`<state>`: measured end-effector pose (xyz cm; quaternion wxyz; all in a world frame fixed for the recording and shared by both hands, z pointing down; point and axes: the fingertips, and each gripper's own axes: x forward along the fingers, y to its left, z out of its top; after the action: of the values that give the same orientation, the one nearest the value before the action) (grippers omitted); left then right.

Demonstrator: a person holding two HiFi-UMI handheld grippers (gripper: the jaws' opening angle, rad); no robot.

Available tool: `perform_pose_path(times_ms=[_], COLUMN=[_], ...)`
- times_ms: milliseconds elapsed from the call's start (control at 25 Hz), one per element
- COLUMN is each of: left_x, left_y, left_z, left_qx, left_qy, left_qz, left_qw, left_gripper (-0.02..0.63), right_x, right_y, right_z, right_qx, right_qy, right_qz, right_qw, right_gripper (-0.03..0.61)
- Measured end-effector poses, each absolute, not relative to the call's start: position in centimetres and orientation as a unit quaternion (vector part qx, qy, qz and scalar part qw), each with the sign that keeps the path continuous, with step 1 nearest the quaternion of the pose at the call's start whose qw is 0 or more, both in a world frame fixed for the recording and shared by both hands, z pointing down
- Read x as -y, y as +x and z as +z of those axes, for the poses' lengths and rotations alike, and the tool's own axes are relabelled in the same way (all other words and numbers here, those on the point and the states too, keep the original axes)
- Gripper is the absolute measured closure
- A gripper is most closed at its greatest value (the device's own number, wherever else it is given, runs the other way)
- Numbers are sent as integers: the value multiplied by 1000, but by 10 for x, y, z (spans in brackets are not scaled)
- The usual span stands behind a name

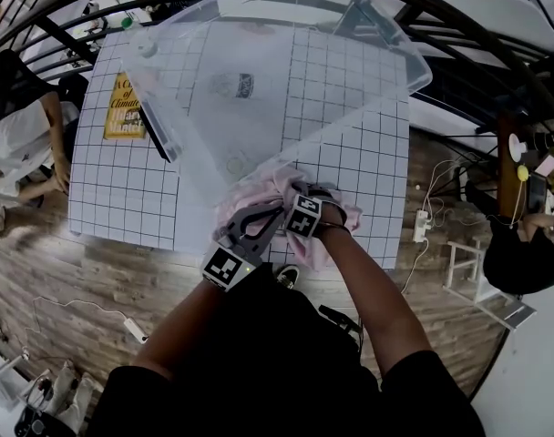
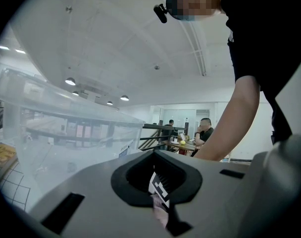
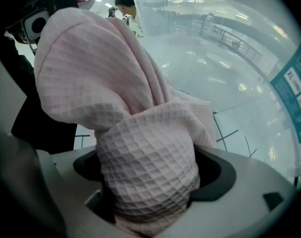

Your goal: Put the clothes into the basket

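While the clear basket (image 1: 286,71) sits tilted just beyond, the right tool (image 3: 148,192) clamps the pink cloth (image 3: 106,73). The left tool (image 2: 160,209) pinches its edge.

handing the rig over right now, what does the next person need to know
Right tool: shut on a bunch of the pink cloth.
Left tool: at the same cloth, beside the right one. A sliver of pink shows at its jaws, but I can't tell if it grips.
Cloth: at the near edge of the table, in front of the clear basket, apparently not in it.
Done: cloth bunched and held.
Left: lift it over the basket wall and release it inside.
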<state>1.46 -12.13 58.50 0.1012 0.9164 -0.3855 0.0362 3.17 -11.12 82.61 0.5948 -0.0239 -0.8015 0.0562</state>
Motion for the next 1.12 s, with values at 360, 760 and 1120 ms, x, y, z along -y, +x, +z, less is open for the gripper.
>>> perform_pose_path(times_ms=[360, 760, 1120], left_x=[119, 113, 107], left_y=[10, 1, 0], left_z=[581, 572, 547], left_qx=[394, 407, 418], left_qy=[913, 908, 905], left_qz=[32, 31, 31], left_qw=[98, 90, 68], left_gripper=[610, 610, 611], right_x=[111, 113, 108], right_y=[33, 39, 37], right_z=[819, 792, 750], right_qx=[795, 798, 805], right_qy=[-34, -30, -35], right_qz=[53, 66, 55], right_qw=[603, 598, 589], right_gripper=[173, 210, 210])
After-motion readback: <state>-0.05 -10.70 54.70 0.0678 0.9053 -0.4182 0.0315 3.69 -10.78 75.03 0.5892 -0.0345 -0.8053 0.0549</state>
